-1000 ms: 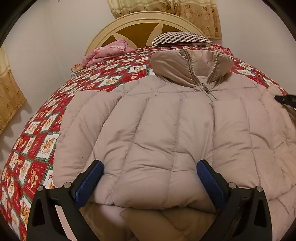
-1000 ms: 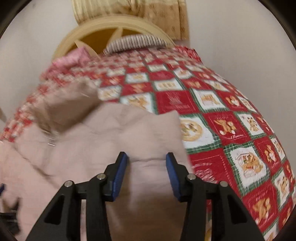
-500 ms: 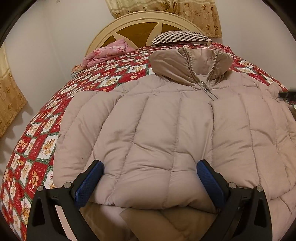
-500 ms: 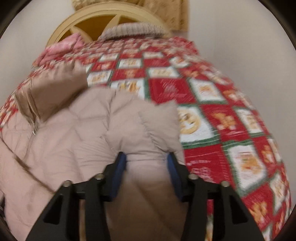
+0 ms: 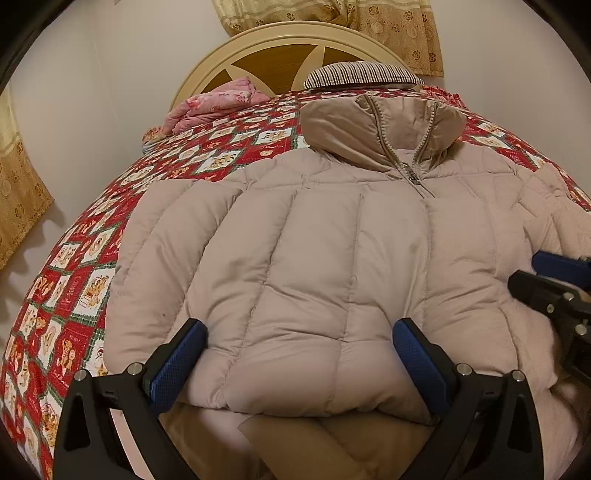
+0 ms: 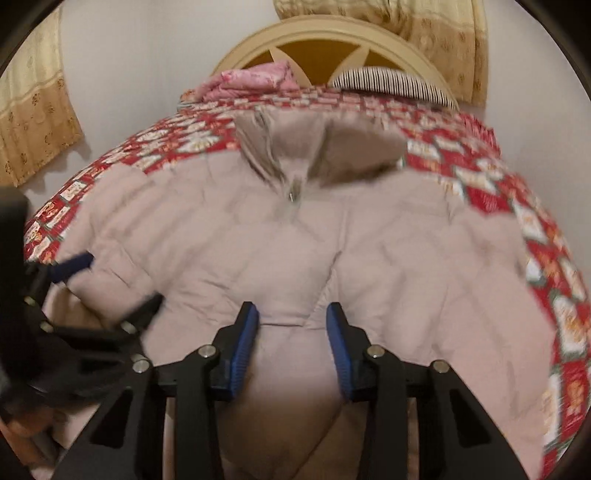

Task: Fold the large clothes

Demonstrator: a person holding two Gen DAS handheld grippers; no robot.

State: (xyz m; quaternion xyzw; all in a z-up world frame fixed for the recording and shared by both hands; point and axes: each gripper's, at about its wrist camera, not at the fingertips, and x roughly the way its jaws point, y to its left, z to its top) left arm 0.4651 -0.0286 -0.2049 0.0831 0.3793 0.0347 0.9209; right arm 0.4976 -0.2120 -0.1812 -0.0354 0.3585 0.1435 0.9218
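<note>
Standing wide apart, the left gripper [image 5: 297, 356] straddled the beige quilted puffer jacket [image 5: 314, 266] on the red patchwork bedspread [image 5: 74, 280], gripping nothing. The right gripper [image 6: 291, 343], jaws just narrowed around its sleeve [image 6: 291, 369], had swung it inward; that side's fold looked nearly done.

A bedroom in a home. Ahead of the tongs lies a bed [image 5: 122, 206] under a red patchwork quilt [image 5: 70, 266] printed with teddy bears. At its far end rises an arched cream headboard [image 5: 295, 33] with brown inset panels. A striped pillow [image 5: 362, 74] and a folded pink blanket [image 5: 218, 101] rest against it. Patterned gold curtains [image 5: 388, 22] hang on the plain pale wall [image 5: 110, 74] behind the headboard, and another hangs far off to the left.
</note>
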